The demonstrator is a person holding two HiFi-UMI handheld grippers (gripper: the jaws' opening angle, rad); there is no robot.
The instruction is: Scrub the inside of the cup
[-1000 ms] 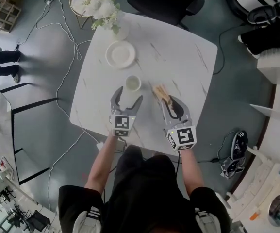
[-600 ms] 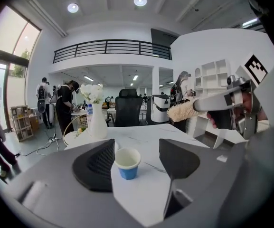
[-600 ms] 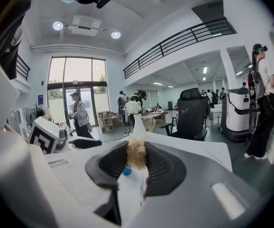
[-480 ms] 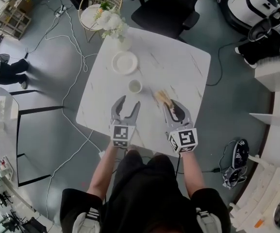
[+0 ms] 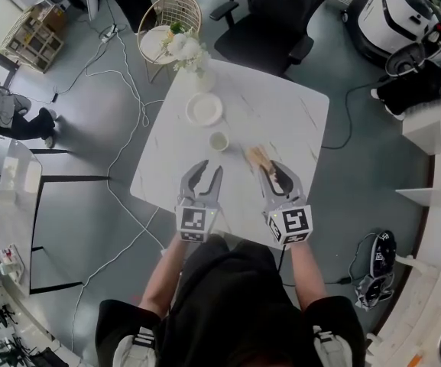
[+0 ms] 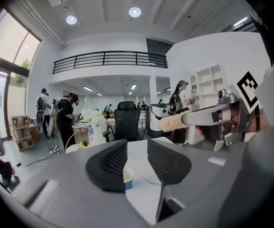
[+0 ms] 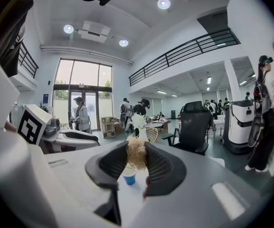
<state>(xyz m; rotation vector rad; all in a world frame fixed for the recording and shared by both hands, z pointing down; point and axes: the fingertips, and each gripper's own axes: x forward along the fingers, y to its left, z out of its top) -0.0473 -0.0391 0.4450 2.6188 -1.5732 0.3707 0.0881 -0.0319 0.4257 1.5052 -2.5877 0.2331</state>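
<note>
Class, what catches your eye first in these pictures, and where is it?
Two handheld grippers hover over the near edge of a white marble table: the right gripper is shut on a bristly brush, and the left gripper is empty, its jaws just having been closing. Ahead of them a small cup stands alone, with a white plate and white flowers beyond.

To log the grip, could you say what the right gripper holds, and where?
Right gripper: a tan bristly scrub brush, clamped at its rear, bristles jutting past the jaws.
</note>
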